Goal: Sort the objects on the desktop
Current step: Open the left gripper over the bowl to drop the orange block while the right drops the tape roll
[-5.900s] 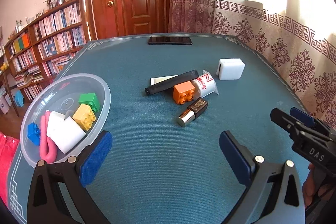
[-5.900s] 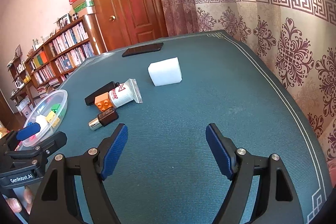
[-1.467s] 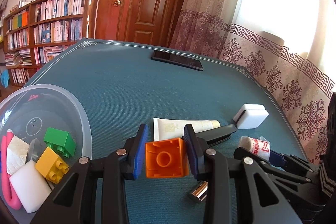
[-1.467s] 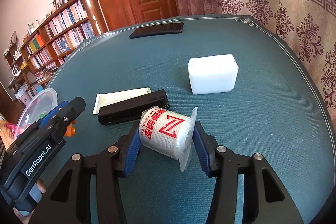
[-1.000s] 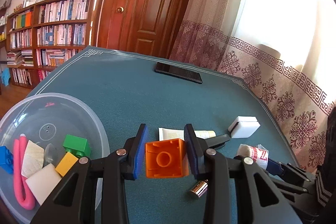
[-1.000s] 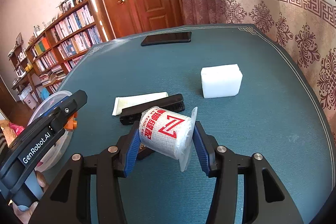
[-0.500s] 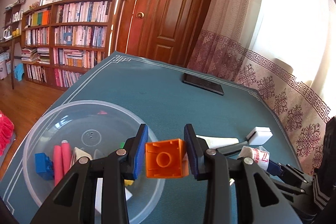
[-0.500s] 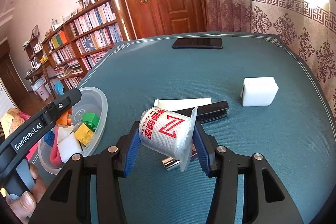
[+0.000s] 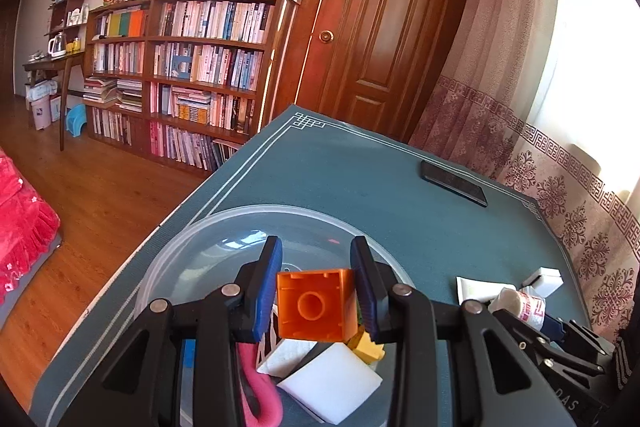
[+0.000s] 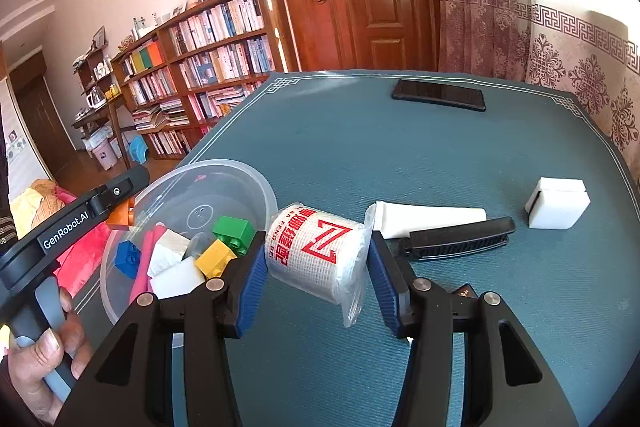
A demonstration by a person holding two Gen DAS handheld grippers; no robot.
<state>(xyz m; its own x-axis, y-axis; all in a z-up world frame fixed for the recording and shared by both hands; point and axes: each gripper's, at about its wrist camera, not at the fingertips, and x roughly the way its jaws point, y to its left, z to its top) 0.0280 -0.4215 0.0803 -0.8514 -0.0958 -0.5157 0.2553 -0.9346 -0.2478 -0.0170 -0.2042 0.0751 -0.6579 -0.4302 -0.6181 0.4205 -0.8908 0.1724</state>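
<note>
My left gripper [image 9: 316, 287] is shut on an orange toy brick [image 9: 316, 305], held in the air over the clear plastic bowl [image 9: 224, 227]. The bowl [image 10: 240, 173] holds green [image 10: 234, 229], yellow [image 10: 214, 259] and blue [image 10: 127, 259] bricks, a pink strip [image 10: 142, 267] and white blocks [image 9: 332, 383]. My right gripper [image 10: 316, 255] is shut on a white gauze roll with red print [image 10: 316, 253], lifted just right of the bowl. The left gripper [image 10: 120, 215] with its brick shows at the bowl's left rim in the right wrist view.
On the teal table [image 10: 400, 155] lie a white tube [image 10: 428, 217], a black comb-like bar [image 10: 460, 239], a white sponge block [image 10: 558, 203] and a black phone [image 10: 438, 95]. A dark lipstick [image 10: 464, 293] peeks behind my right finger. A bookshelf and door stand beyond the table's far-left edge.
Both grippers have swung left, each still holding its object. The orange brick now hangs over the bowl, and the gauze roll has come up beside the bowl's right rim.
</note>
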